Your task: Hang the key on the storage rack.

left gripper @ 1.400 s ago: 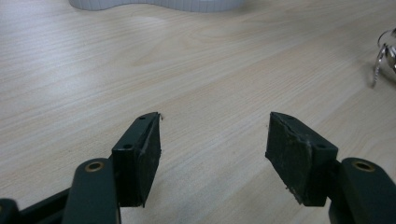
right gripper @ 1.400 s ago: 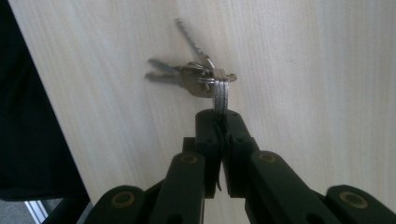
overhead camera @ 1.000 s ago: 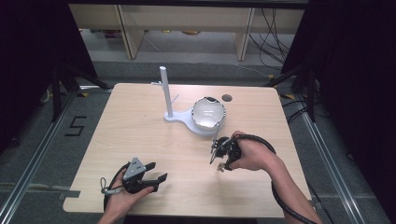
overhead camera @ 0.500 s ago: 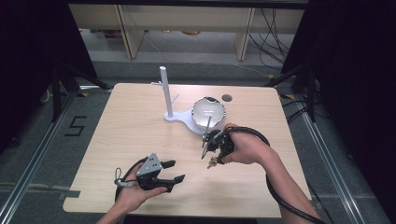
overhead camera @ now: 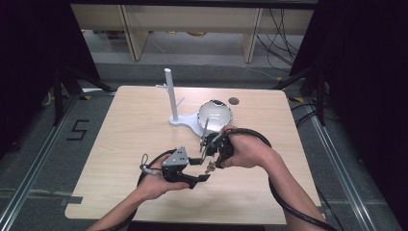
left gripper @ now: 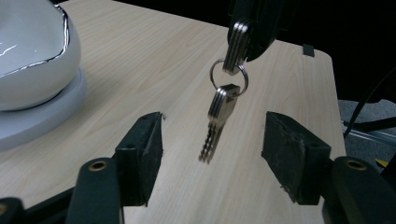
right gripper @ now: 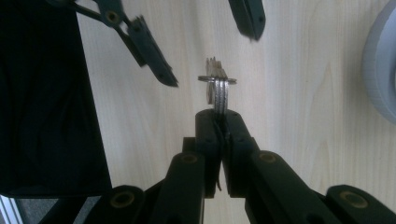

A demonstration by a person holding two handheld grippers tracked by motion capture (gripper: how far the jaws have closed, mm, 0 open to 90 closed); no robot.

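Note:
A bunch of silver keys on a ring hangs above the table. My right gripper is shut on the upper keys of the bunch, pointing down from above. My left gripper is open, and the dangling lower keys hang between its two jaws without touching either pad. In the high view both grippers meet at the table's front middle, the left gripper just left of and below the right gripper. A person's hands hold both.
A white stand with an upright post and a round white dome-shaped object sit behind the grippers, the dome close to the right hand. A dark round hole lies farther back. Bare wooden tabletop spreads to the left.
My left gripper has moved right and up the table to the hanging keys. My right gripper has carried the keys left and slightly nearer, away from the dome.

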